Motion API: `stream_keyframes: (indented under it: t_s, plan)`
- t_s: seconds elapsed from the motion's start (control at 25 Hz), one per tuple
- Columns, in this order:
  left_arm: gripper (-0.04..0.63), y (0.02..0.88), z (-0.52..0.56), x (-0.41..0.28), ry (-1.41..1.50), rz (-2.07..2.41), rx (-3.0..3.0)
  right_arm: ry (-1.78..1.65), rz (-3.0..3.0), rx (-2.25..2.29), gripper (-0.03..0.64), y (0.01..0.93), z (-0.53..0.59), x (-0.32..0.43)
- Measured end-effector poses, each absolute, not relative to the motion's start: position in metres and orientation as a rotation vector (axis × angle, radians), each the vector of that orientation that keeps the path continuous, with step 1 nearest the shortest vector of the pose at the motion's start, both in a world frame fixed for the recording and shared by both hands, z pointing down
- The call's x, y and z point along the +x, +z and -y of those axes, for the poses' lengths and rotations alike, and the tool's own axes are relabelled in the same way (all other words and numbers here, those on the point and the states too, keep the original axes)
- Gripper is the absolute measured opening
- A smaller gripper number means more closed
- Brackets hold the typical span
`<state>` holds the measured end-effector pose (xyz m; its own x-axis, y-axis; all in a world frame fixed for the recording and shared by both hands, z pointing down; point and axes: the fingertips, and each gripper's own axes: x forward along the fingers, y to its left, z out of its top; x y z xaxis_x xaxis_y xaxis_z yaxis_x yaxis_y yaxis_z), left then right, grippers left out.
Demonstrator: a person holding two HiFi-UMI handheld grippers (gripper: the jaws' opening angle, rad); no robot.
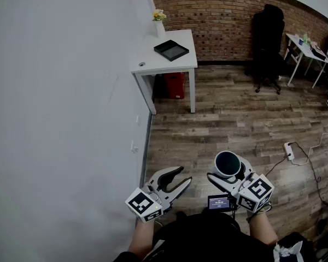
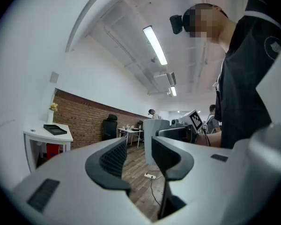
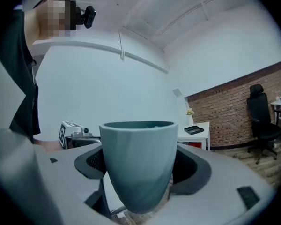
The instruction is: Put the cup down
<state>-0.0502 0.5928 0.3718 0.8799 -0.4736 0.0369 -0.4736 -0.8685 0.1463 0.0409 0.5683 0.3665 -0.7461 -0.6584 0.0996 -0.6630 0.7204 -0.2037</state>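
A teal cup (image 1: 228,164) stands upright between the jaws of my right gripper (image 1: 228,173), held in the air over the wooden floor. In the right gripper view the cup (image 3: 139,163) fills the gap, with both pads (image 3: 94,161) pressed against its sides; the right gripper (image 3: 140,172) is shut on it. My left gripper (image 1: 181,175) hovers just left of the cup, level, with its jaws apart. In the left gripper view nothing lies between its fingers (image 2: 113,157); the left gripper (image 2: 139,154) is open.
A white table (image 1: 153,61) stands against the white wall ahead, bearing a black tray (image 1: 171,49) and a small vase of flowers (image 1: 159,16); a red bin (image 1: 175,84) sits under it. A black office chair (image 1: 268,42), a second white table (image 1: 306,51) and a floor power strip (image 1: 289,150) lie to the right.
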Motion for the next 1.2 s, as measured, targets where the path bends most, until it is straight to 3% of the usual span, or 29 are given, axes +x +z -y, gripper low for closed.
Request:
stream_keyframes:
  t_s: [1.2]
  plan:
    - [0.156, 0.376, -0.599, -0.038, 0.017, 0.725, 2.895, 0.385, 2.931, 1.096, 0.385, 0.363, -0.578, 0.054]
